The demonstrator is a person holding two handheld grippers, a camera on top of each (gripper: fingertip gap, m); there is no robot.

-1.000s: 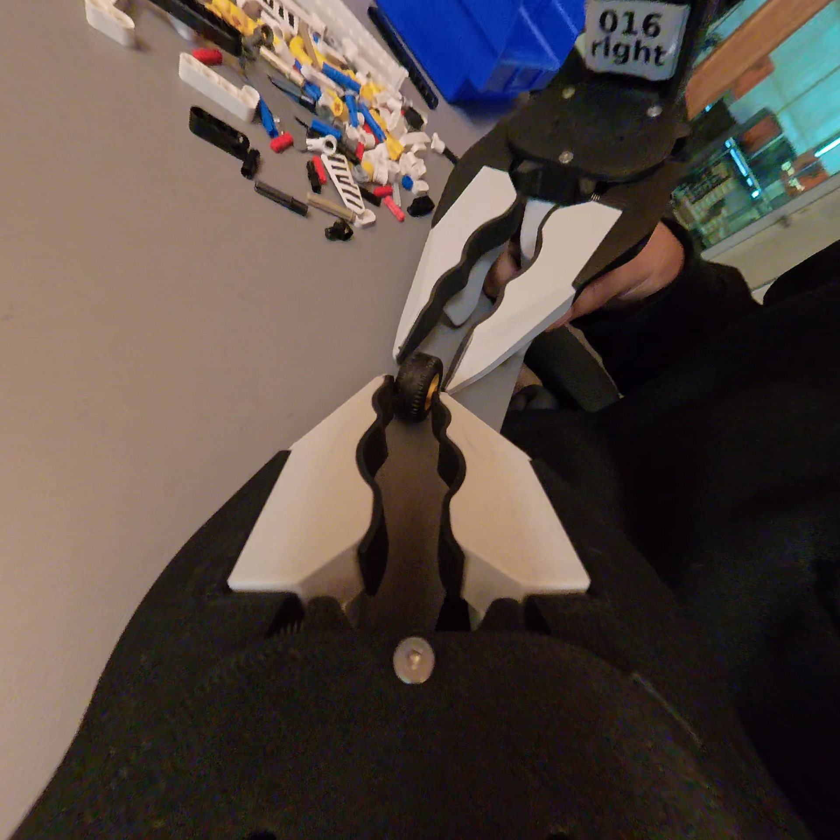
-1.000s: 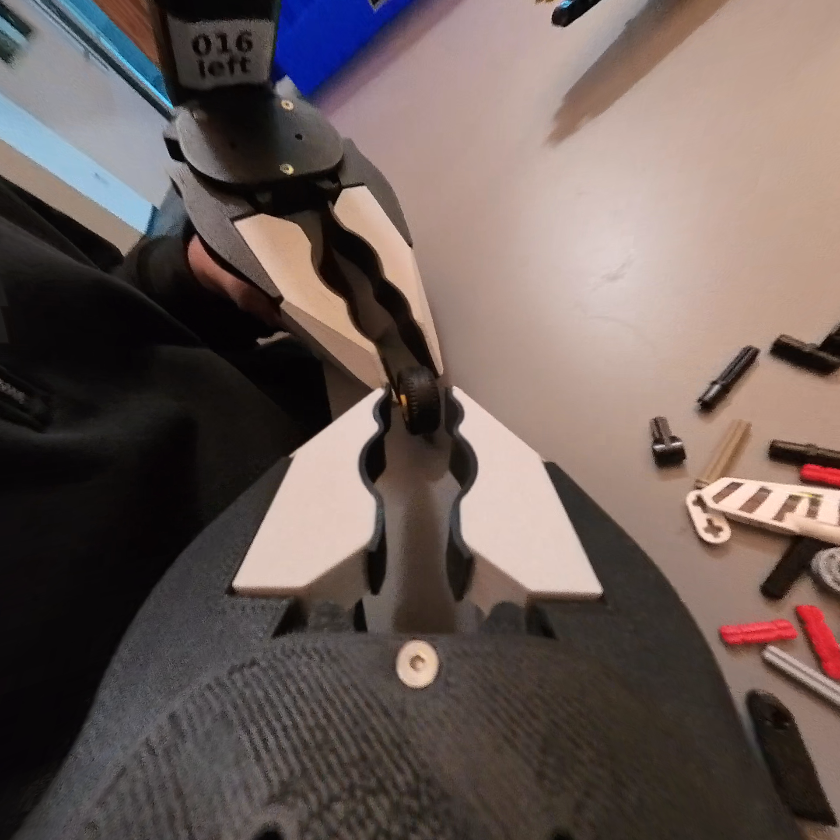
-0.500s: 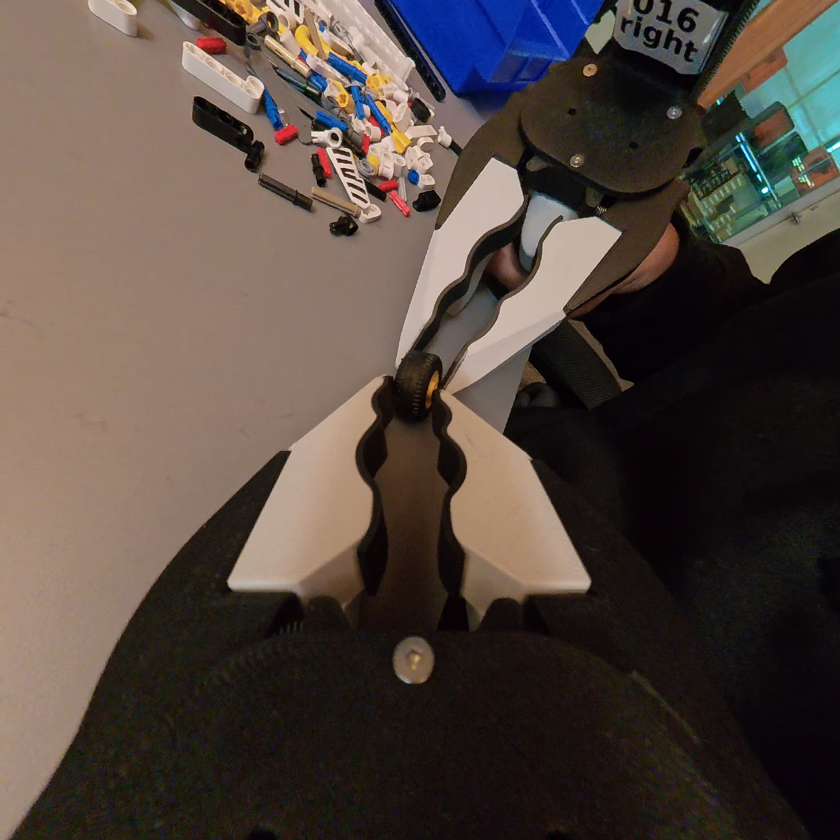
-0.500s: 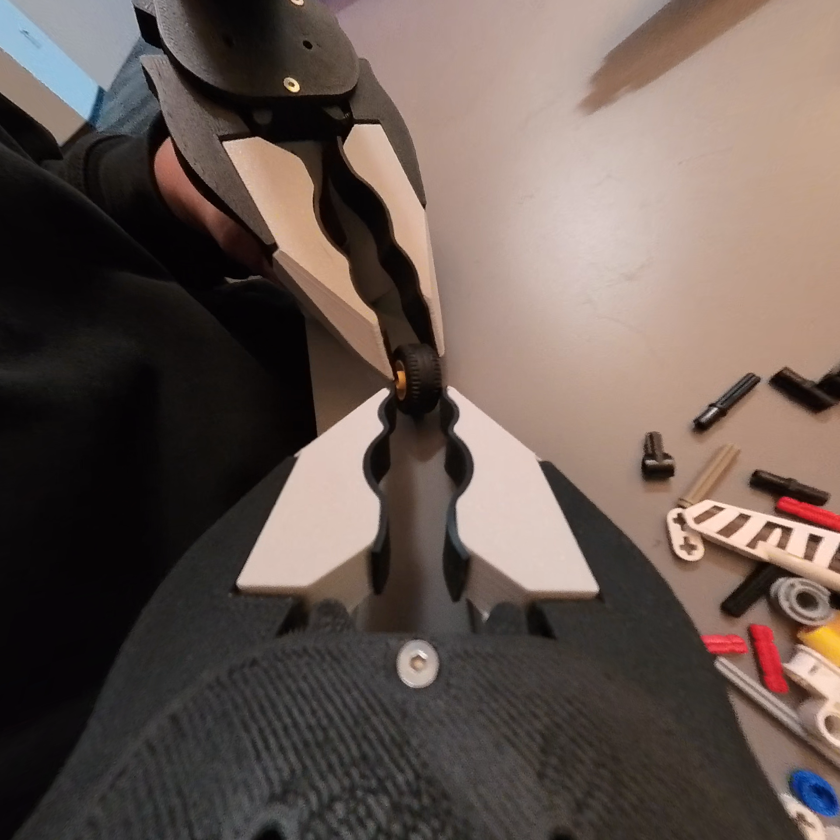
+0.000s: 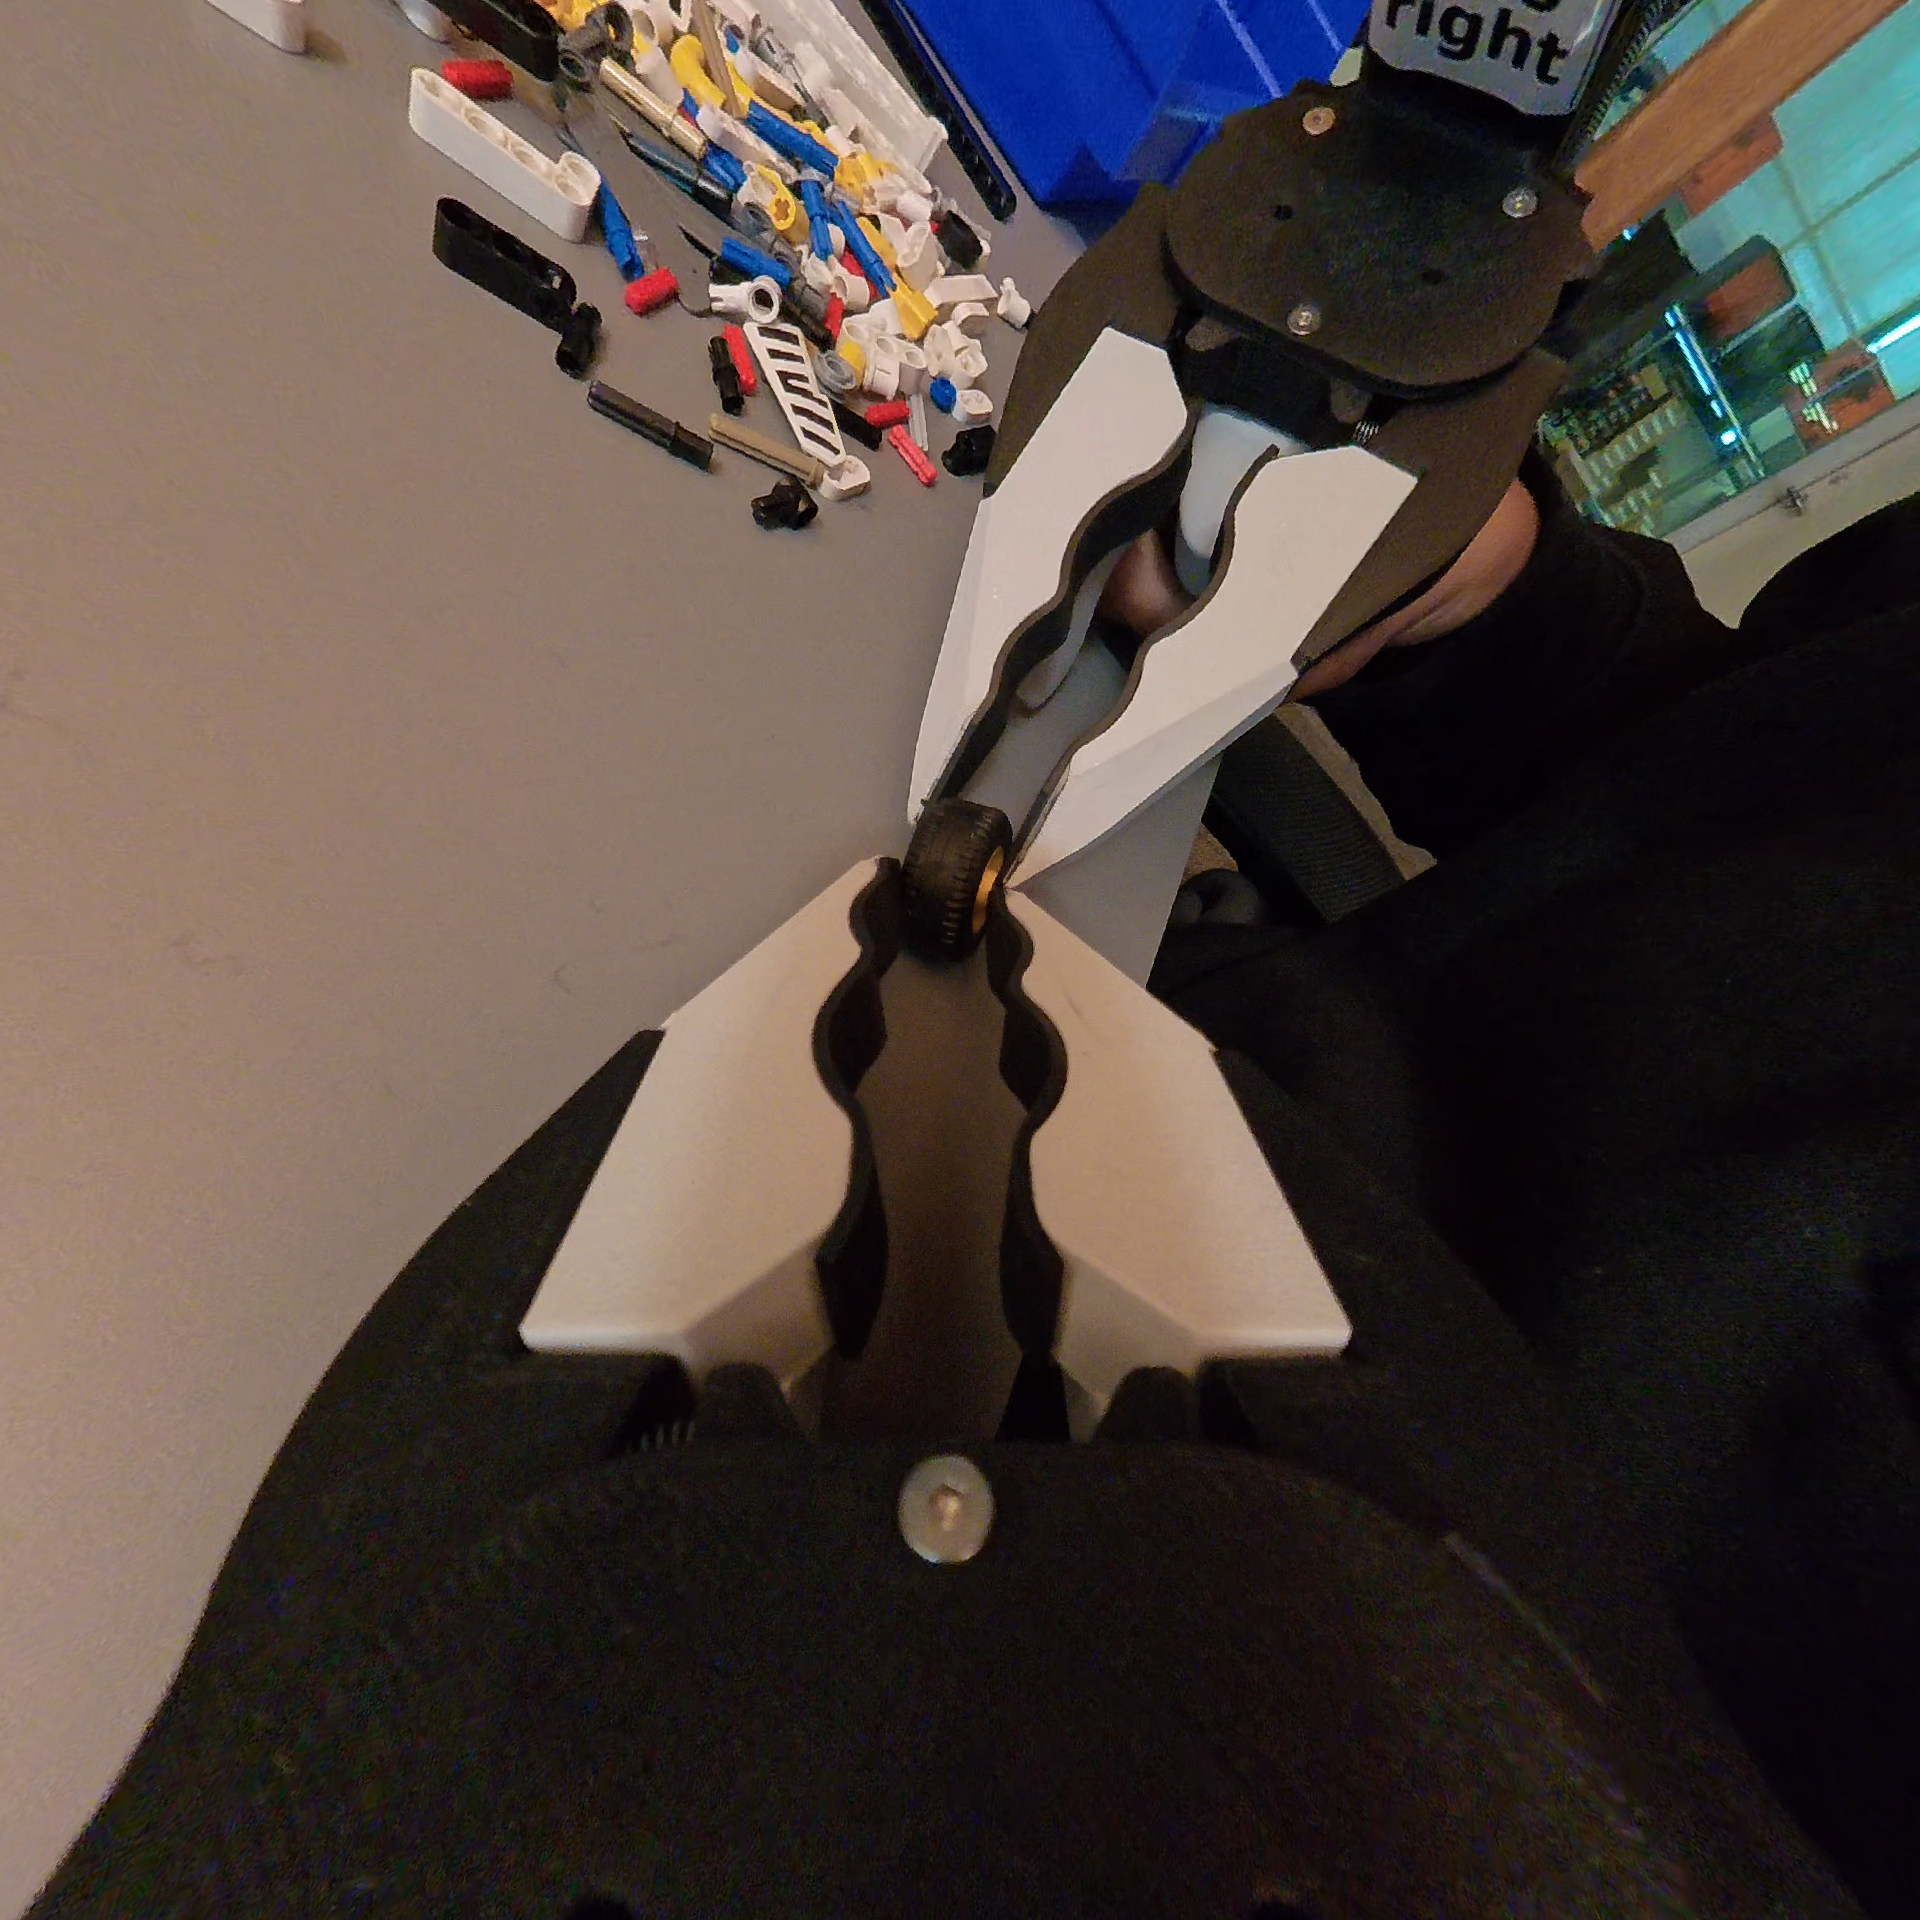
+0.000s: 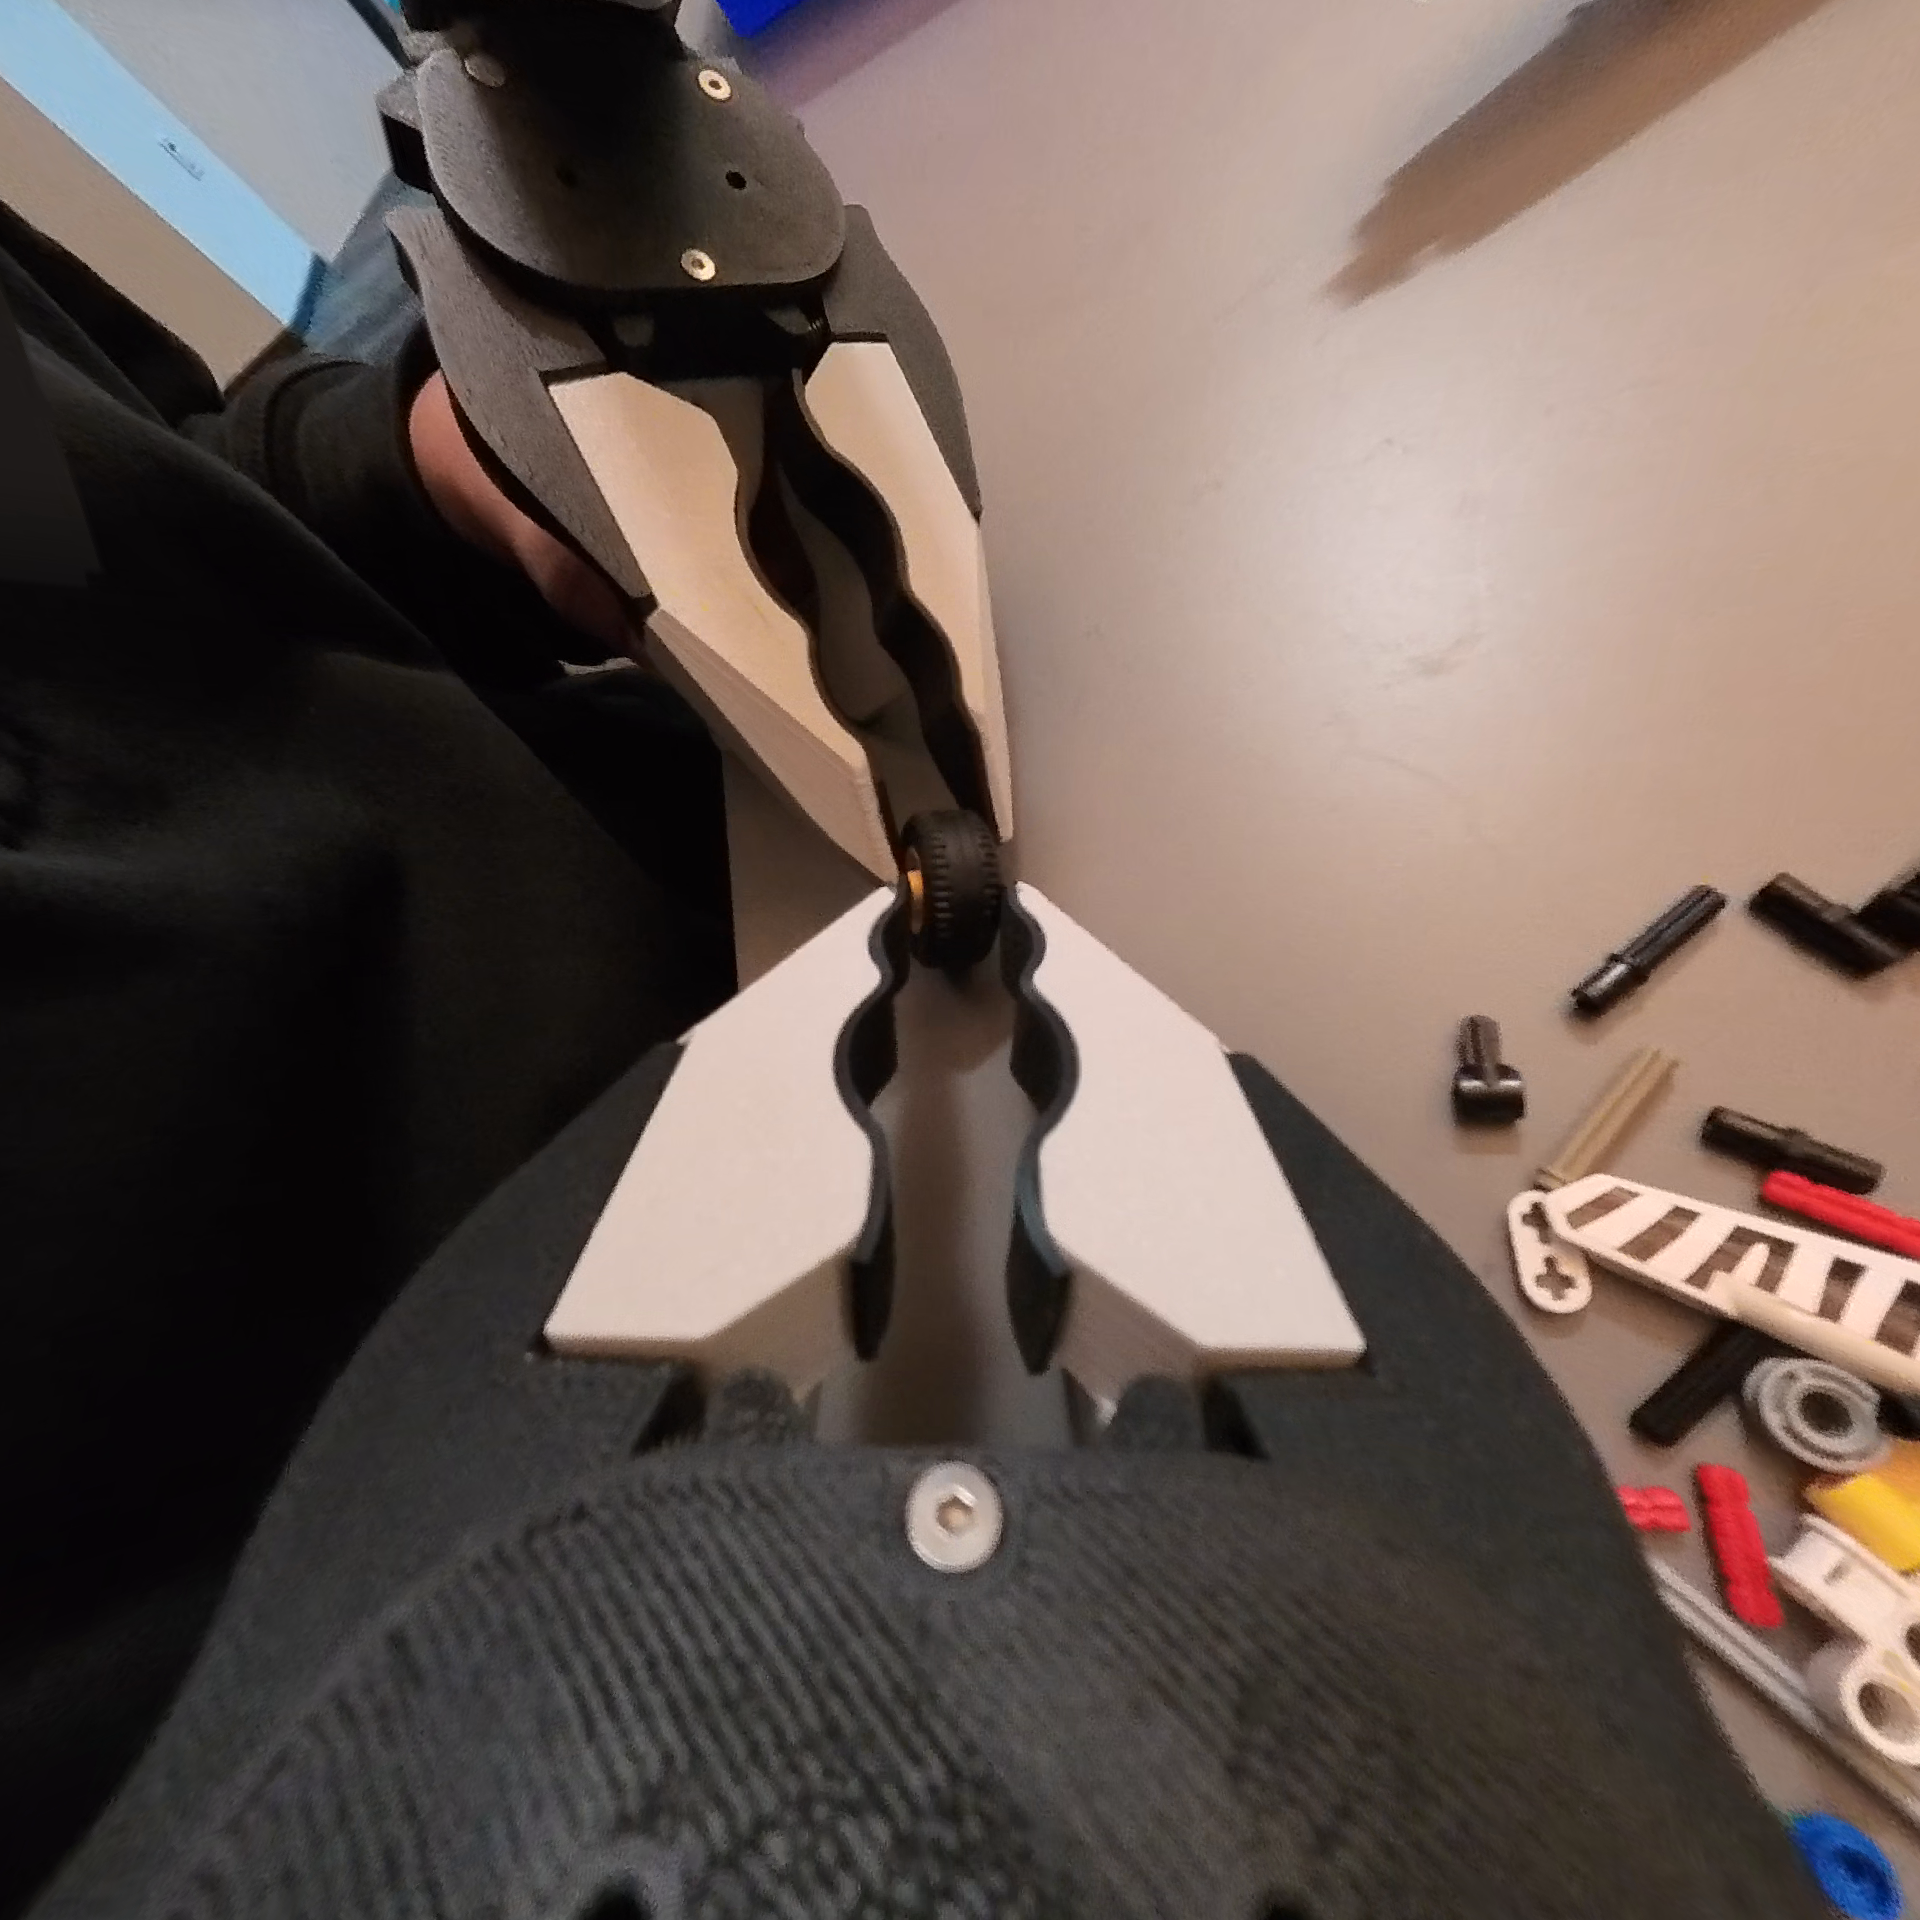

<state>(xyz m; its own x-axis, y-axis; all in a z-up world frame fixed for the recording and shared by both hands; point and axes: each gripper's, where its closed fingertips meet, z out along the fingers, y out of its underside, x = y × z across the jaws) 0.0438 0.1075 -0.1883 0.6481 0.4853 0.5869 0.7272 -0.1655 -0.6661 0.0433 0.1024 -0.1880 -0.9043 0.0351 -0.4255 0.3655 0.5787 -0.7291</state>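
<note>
Two grippers, left gripper [image 5: 951, 894] and right gripper [image 6: 956, 914], both pinch one small black wheel [image 5: 954, 883] between their narrowed fingertips.

The small wheel [image 5: 951, 883] has a matt black rubbery tyre with fine ribbed tread and a glossy gold-coloured hub. Both sets of fingers [image 5: 727, 1122] look like smooth matt white plastic lined with black foam-like pads. The gripper bodies are rough, grainy black plastic with shiny metal screws [image 5: 943, 1522]. The table [image 5: 312, 727] is smooth, matt grey. The loose building pieces [image 5: 790, 249] are glossy plastic.
</note>
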